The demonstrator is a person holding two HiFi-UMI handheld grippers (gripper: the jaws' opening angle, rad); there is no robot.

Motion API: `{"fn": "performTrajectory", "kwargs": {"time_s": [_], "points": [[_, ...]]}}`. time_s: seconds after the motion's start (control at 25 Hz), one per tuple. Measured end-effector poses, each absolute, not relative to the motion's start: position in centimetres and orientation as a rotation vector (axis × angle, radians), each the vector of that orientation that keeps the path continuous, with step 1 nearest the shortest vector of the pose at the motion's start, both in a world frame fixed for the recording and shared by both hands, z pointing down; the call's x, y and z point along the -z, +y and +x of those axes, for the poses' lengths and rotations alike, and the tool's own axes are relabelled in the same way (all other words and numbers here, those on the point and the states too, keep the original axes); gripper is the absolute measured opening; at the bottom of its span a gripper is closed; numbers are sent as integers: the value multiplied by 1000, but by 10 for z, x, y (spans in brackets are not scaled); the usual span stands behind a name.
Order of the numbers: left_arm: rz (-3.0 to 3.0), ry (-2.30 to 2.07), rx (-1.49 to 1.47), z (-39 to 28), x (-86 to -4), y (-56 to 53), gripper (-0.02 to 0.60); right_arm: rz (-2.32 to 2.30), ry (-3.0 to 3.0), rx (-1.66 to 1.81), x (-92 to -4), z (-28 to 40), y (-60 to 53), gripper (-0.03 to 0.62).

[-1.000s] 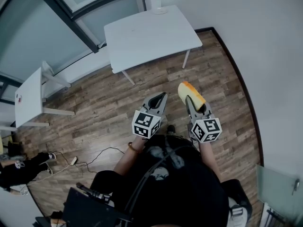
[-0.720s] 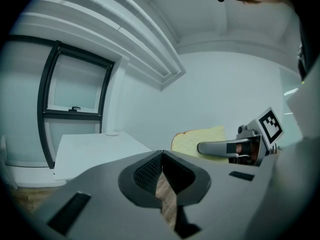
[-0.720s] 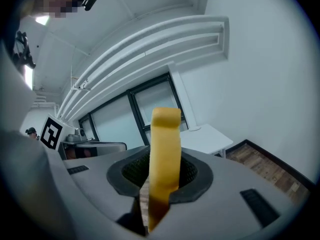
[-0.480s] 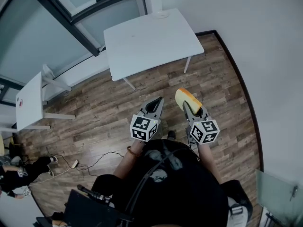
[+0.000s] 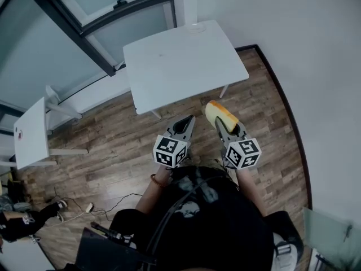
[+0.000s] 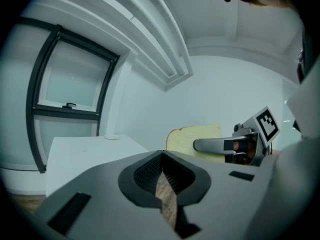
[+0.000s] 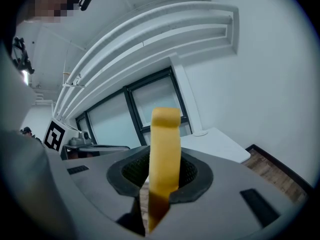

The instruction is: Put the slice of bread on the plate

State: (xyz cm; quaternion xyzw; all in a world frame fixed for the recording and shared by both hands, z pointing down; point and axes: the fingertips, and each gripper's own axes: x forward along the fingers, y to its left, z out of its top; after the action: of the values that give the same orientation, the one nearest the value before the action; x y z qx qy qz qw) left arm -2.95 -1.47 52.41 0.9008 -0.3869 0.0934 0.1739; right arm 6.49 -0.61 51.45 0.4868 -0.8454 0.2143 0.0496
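Note:
A yellow-crusted slice of bread [image 5: 220, 112] stands on edge between the jaws of my right gripper [image 5: 219, 122], which is shut on it above the wooden floor, just short of the white table [image 5: 180, 61]. In the right gripper view the bread [image 7: 165, 149] rises upright out of the jaws. My left gripper [image 5: 188, 120] is alongside on the left, shut with nothing in it; its tips [image 6: 162, 153] meet. A small white plate [image 5: 196, 27] sits at the table's far edge, also seen as the plate [image 7: 200, 132] and the plate [image 6: 111, 137].
A white wall [image 5: 293, 44] runs along the right, with a dark skirting line at the floor. Windows with dark frames [image 5: 84, 33] stand behind the table. A second small white table [image 5: 31, 131] is at the left, and cables [image 5: 107, 196] lie on the floor.
Both grippers have moved forward together toward the white table, the bread still held in the right one. The table now lies closer to them in the head view.

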Motion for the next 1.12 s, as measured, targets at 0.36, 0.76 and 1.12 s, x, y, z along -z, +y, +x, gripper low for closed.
{"fn": "performTrajectory", "kwargs": {"time_s": [0.36, 0.76, 1.12], "points": [[2560, -960, -317, 0, -539, -81, 6, 1576, -2473, -750, -539, 102, -64, 97], [2566, -1107, -307, 57, -528, -179, 6, 1467, -2561, -724, -530, 150, -164, 98], [2482, -1116, -359, 84, -556, -214, 6, 1348, -2582, -815, -548, 160, -217, 97]]}}
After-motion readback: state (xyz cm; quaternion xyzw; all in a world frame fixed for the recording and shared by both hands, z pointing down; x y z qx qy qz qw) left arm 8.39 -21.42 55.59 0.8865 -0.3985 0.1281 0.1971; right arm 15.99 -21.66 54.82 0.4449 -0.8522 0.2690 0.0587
